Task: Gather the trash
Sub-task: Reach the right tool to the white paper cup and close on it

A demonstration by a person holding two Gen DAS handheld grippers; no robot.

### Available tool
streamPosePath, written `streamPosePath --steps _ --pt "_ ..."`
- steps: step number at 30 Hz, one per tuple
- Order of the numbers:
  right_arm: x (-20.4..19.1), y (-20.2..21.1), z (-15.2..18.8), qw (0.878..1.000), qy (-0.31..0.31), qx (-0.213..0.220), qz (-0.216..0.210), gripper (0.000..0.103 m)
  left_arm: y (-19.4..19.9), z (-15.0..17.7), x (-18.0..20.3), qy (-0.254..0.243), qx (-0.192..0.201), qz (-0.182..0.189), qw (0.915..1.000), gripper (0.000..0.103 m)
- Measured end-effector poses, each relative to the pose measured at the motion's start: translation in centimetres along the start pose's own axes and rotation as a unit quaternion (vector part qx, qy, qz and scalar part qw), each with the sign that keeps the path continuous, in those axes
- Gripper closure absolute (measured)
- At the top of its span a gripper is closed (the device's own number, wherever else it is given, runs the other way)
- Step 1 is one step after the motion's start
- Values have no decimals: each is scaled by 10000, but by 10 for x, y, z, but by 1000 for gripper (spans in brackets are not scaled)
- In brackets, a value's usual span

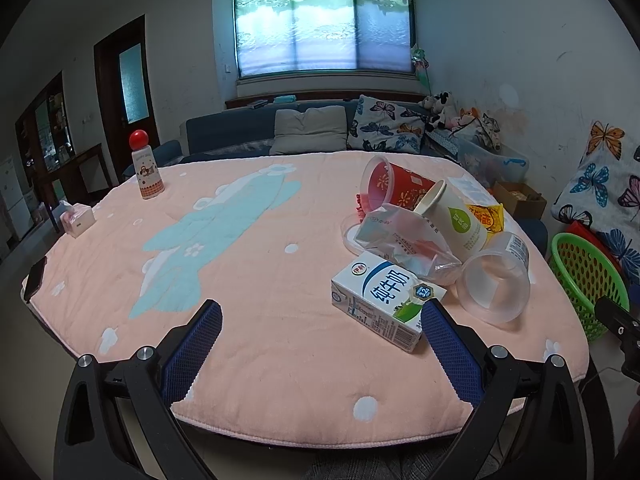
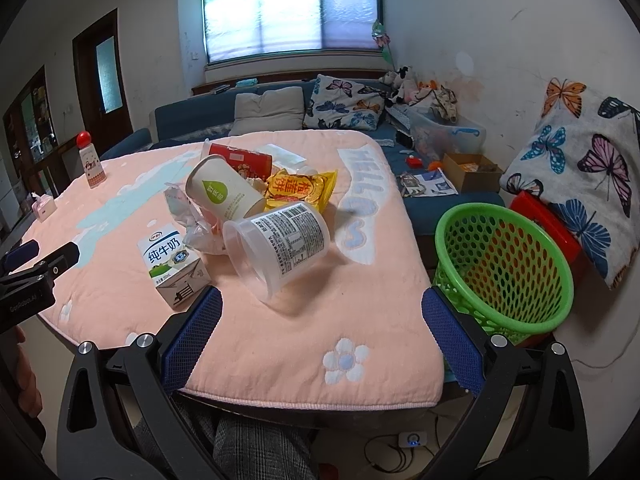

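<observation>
A pile of trash lies on the pink table cover [image 1: 260, 272]: a white milk carton [image 1: 380, 300] [image 2: 172, 266], a clear plastic tub [image 1: 496, 280] [image 2: 280, 244] on its side, a white paper cup [image 1: 452, 216] [image 2: 224, 192], a red cup [image 1: 396, 184] [image 2: 240, 160], a yellow snack packet [image 2: 300, 190] and a crumpled clear bag [image 1: 404, 244]. A green mesh basket [image 2: 504, 268] [image 1: 588, 280] stands beside the table's right edge. My left gripper [image 1: 320, 308] is open and empty, the carton by its right finger. My right gripper [image 2: 320, 300] is open and empty near the tub.
A bottle with a red round cap [image 1: 146, 168] and a pink tissue box [image 1: 78, 220] stand at the table's left. A dark phone [image 1: 34, 278] lies at the left edge. A blue sofa with cushions [image 1: 308, 128] is behind; a red box [image 2: 548, 216] sits behind the basket.
</observation>
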State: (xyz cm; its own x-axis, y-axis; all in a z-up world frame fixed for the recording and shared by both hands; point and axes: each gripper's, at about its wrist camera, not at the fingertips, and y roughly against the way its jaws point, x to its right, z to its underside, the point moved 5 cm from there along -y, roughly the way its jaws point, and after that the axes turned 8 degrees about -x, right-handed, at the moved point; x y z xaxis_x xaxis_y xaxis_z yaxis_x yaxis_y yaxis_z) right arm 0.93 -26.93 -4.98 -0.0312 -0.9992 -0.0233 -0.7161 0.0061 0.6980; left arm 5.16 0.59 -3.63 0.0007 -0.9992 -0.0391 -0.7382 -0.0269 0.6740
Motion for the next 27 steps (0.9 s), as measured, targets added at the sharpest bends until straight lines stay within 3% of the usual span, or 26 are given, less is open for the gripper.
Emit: streamPosePath --steps 12,27 --pt "-8 -20 -17 9993 197 -177 -267 5 -19 -8 -8 56 -136 -23 9999 6" --pt "-43 -65 -71 9865 1313 -310 -933 11 -45 -15 -25 165 -354 -43 9992 6"
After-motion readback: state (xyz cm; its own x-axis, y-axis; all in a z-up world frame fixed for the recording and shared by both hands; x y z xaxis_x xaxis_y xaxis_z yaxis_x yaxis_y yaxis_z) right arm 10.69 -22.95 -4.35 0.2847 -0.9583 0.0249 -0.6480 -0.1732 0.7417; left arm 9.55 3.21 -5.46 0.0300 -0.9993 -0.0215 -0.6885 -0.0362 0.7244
